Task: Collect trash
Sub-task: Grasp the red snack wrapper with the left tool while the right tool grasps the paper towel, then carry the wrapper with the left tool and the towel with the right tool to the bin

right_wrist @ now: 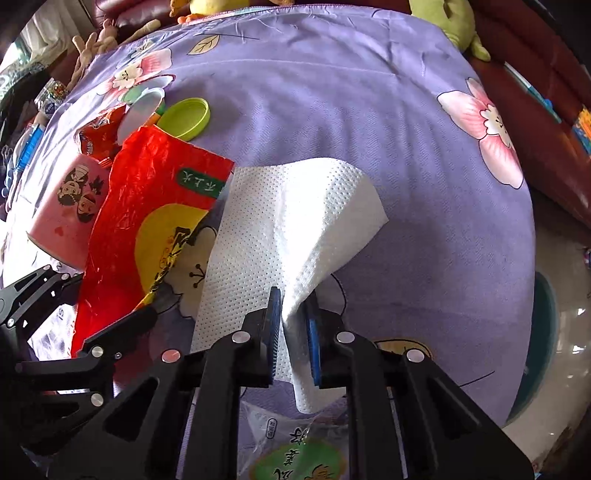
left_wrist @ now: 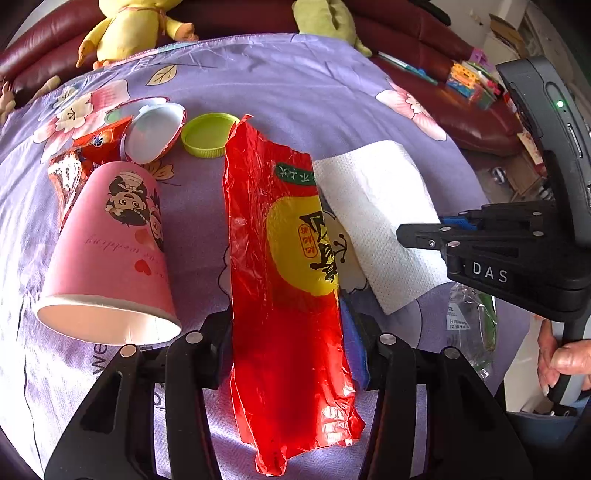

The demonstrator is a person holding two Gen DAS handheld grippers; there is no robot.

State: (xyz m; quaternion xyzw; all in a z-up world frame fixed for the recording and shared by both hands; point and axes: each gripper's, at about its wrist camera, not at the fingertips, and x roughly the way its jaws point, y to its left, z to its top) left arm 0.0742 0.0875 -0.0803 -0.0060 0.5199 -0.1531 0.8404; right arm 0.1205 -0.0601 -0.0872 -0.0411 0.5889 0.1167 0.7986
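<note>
A red plastic wrapper [left_wrist: 284, 280] with a yellow patch lies on the purple cloth between my left gripper's [left_wrist: 291, 332] fingers, whose jaws stand apart around it. It also shows in the right wrist view [right_wrist: 147, 221]. A white paper towel [right_wrist: 288, 229] lies beside it; my right gripper [right_wrist: 293, 325] has its blue pads close on a raised fold of it. The towel [left_wrist: 376, 214] and right gripper [left_wrist: 421, 232] show in the left wrist view. A pink paper cup [left_wrist: 110, 251] lies on its side at the left.
A green lid [left_wrist: 208, 134], a round foil lid [left_wrist: 155, 131] and a crumpled orange snack packet [left_wrist: 92, 147] lie at the back left. A clear plastic packet [right_wrist: 295, 443] lies under my right gripper. Plush toys [left_wrist: 129, 29] and a red sofa [left_wrist: 443, 110] stand behind the purple cloth [right_wrist: 369, 110].
</note>
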